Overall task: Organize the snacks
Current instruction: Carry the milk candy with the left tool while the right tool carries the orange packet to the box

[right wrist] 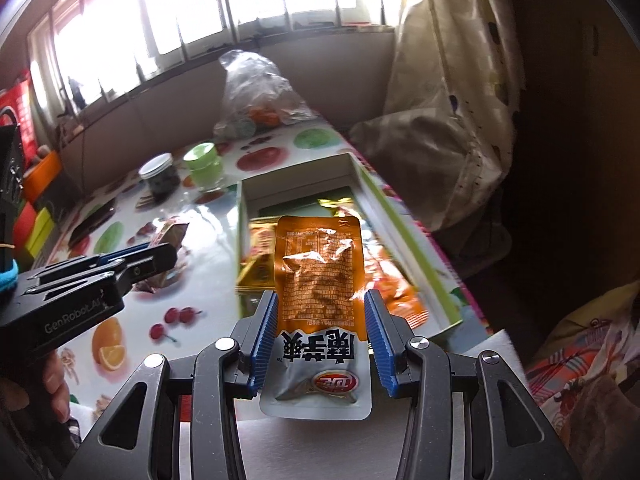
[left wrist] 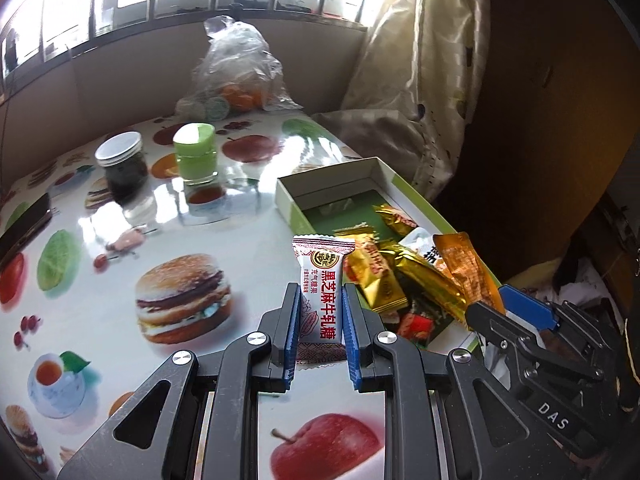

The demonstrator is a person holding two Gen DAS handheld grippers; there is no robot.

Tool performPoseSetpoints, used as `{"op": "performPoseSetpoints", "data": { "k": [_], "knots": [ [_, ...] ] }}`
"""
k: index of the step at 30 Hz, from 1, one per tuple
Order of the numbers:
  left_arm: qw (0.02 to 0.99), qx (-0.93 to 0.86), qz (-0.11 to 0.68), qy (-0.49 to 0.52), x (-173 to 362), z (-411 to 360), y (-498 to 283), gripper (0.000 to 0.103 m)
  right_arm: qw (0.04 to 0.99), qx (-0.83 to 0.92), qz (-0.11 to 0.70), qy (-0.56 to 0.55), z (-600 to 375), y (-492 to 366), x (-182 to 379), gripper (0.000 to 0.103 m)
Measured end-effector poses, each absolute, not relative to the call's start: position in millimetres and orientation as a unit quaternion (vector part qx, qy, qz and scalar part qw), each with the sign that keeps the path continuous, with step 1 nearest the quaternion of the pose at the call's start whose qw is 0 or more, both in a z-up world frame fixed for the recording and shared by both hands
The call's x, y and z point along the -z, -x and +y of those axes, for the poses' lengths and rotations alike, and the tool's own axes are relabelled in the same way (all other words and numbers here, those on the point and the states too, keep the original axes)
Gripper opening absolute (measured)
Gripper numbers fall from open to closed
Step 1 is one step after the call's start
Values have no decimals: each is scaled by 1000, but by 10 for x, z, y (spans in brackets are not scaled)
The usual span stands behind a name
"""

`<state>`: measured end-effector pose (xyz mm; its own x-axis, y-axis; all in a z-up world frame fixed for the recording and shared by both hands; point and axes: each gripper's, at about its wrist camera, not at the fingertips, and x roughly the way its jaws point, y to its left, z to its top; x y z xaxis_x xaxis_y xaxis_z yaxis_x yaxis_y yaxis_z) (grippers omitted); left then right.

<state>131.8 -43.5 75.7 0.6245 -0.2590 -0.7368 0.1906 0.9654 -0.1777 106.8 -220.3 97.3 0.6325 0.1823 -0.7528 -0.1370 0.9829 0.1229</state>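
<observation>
A white-and-red nougat candy wrapper (left wrist: 322, 292) is clamped in the left gripper (left wrist: 320, 308), an orange-and-silver foil pouch (right wrist: 318, 280) in the right gripper (right wrist: 320, 316). Transfer is underway; release over the green-rimmed cardboard box (left wrist: 288, 196) is probably required next.

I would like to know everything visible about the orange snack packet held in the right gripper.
The orange packet is a flat, crinkled, shiny foil pouch, orange with small print above and silver-grey with large dark characters and a red logo below. It is sealed and stands roughly upright between the blue pads of the right gripper, which press on its two side edges. It hangs above the near end of the open box that holds other wrapped snacks.
</observation>
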Motion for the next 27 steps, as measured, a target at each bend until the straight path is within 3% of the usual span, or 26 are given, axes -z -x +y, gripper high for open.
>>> {"op": "performPoseSetpoints", "data": {
  "k": [27],
  "knots": [
    [877,154,454,46,-459,-862,-1726,21,901,-68,427,19,-2284,-1401,-723,45]
  ]
}}
